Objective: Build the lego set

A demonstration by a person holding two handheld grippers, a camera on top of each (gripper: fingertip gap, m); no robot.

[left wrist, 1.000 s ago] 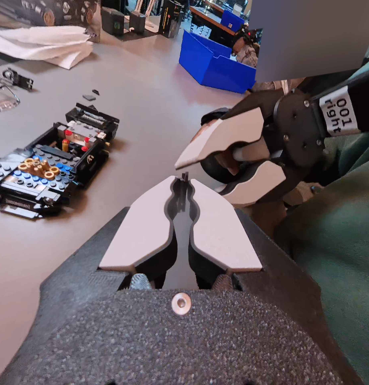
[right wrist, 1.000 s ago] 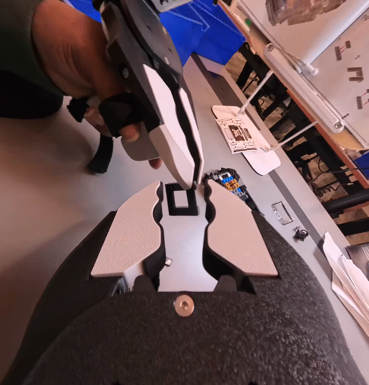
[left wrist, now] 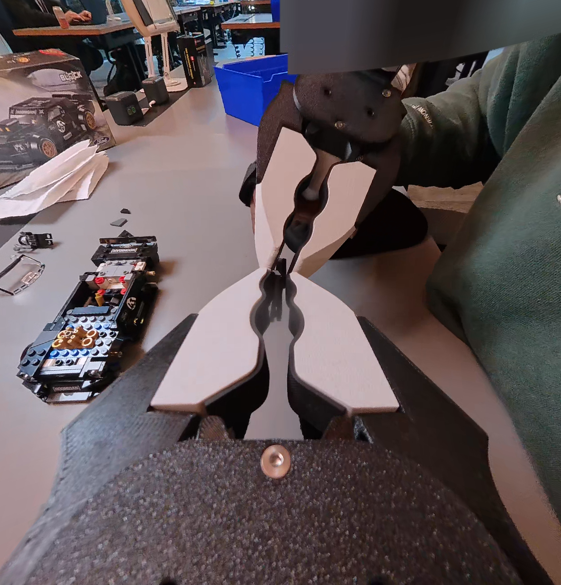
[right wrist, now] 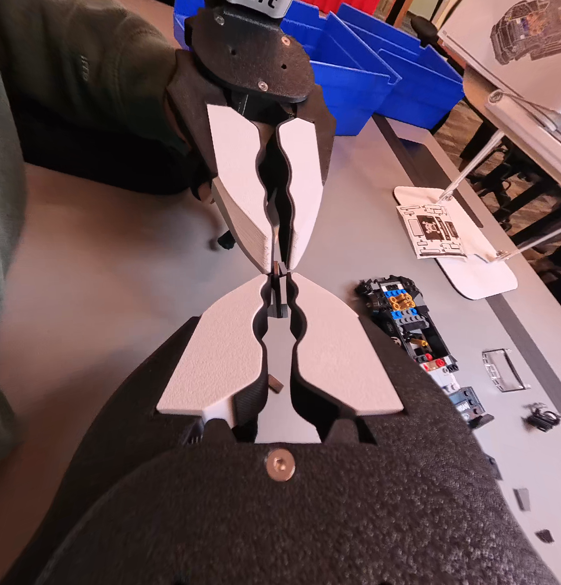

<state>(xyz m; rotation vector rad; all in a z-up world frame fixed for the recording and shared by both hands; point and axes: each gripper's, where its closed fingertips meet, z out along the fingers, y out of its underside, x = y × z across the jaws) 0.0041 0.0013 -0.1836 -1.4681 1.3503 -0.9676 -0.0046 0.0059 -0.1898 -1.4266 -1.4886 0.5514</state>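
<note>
Held piece: small black flat piece (left wrist: 278, 286), on edge above the table, pinched between the tips of both grippers; one end shows a short dark grey part (right wrist: 278, 311).
Car model: partly built black car (left wrist: 92, 319), flat on the grey table, well apart from the held piece; studs up, roof off; gold, blue, red and grey parts visible inside.
Windscreen: clear piece (left wrist: 18, 274), lying on the table just beside the car.
Loose parts: small dark pieces (left wrist: 118, 222) on the table near the car's end.
</note>
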